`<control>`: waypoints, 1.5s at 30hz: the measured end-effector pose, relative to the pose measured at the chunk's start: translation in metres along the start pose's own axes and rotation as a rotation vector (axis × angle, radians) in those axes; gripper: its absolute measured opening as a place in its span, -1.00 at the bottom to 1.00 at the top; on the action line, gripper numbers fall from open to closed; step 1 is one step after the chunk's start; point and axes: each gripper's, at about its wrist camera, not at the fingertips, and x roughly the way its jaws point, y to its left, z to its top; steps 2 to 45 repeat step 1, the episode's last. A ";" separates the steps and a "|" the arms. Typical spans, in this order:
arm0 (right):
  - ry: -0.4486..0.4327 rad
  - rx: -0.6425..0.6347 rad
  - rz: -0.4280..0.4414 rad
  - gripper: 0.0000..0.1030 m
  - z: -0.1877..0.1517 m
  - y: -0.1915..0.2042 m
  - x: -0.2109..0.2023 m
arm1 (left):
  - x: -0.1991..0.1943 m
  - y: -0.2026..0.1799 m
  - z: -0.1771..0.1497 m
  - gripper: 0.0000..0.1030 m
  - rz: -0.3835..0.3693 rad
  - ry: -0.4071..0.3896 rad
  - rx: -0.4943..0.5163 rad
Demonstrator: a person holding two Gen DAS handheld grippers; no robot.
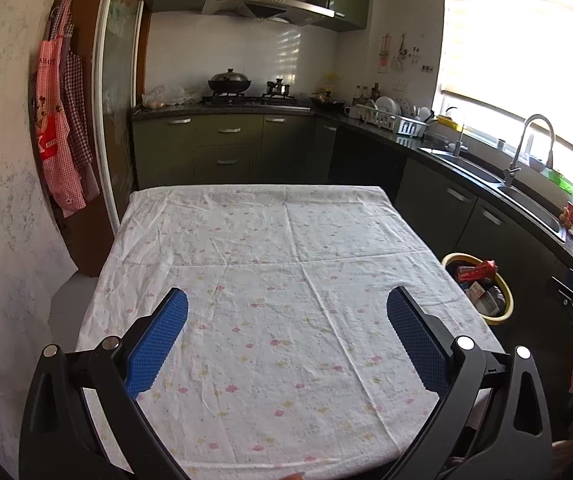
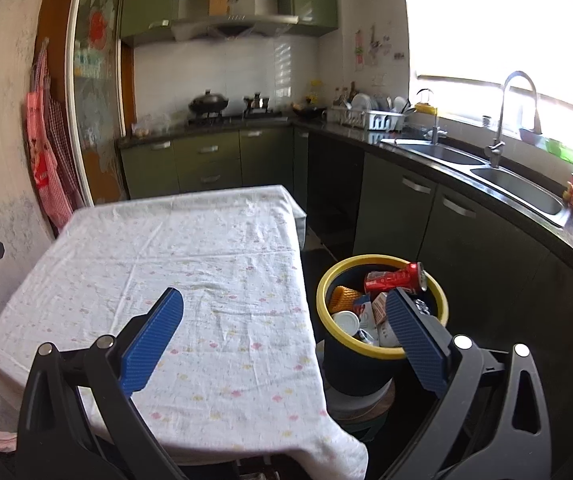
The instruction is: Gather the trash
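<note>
Meanwhile, both grippers hang above a table [image 1: 270,248] draped in a flowered white cloth. The left gripper [image 1: 286,320] has its blue fingers spread wide over the cloth, gripping nothing. The right gripper [image 2: 284,322] is likewise spread wide, one finger over the table's right edge, the other over a yellow-rimmed bin [image 2: 322,280] just beside that edge, filled with trash including a red can [image 2: 396,278].

Home kitchen: green cabinets [image 1: 222,140], gas hob w/ wok [image 1: 229,81], range hood [image 1: 262,7], double sink [image 2: 498,176], dish rack [image 1: 394,122], aprons [image 1: 62,128] on wall, cloth-covered table [image 1: 270,280].
</note>
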 end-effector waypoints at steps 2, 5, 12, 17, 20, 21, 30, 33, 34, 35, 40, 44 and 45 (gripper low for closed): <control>0.027 -0.012 0.024 0.87 0.006 0.005 0.017 | 0.015 0.006 0.003 0.91 0.013 0.021 -0.003; 0.027 -0.012 0.024 0.87 0.006 0.005 0.017 | 0.015 0.006 0.003 0.91 0.013 0.021 -0.003; 0.027 -0.012 0.024 0.87 0.006 0.005 0.017 | 0.015 0.006 0.003 0.91 0.013 0.021 -0.003; 0.027 -0.012 0.024 0.87 0.006 0.005 0.017 | 0.015 0.006 0.003 0.91 0.013 0.021 -0.003; 0.027 -0.012 0.024 0.87 0.006 0.005 0.017 | 0.015 0.006 0.003 0.91 0.013 0.021 -0.003; 0.027 -0.012 0.024 0.87 0.006 0.005 0.017 | 0.015 0.006 0.003 0.91 0.013 0.021 -0.003; 0.027 -0.012 0.024 0.87 0.006 0.005 0.017 | 0.015 0.006 0.003 0.91 0.013 0.021 -0.003; 0.027 -0.012 0.024 0.87 0.006 0.005 0.017 | 0.015 0.006 0.003 0.91 0.013 0.021 -0.003; 0.027 -0.012 0.024 0.87 0.006 0.005 0.017 | 0.015 0.006 0.003 0.91 0.013 0.021 -0.003; 0.027 -0.012 0.024 0.87 0.006 0.005 0.017 | 0.015 0.006 0.003 0.91 0.013 0.021 -0.003; 0.027 -0.012 0.024 0.87 0.006 0.005 0.017 | 0.015 0.006 0.003 0.91 0.013 0.021 -0.003; 0.027 -0.012 0.024 0.87 0.006 0.005 0.017 | 0.015 0.006 0.003 0.91 0.013 0.021 -0.003; 0.027 -0.012 0.024 0.87 0.006 0.005 0.017 | 0.015 0.006 0.003 0.91 0.013 0.021 -0.003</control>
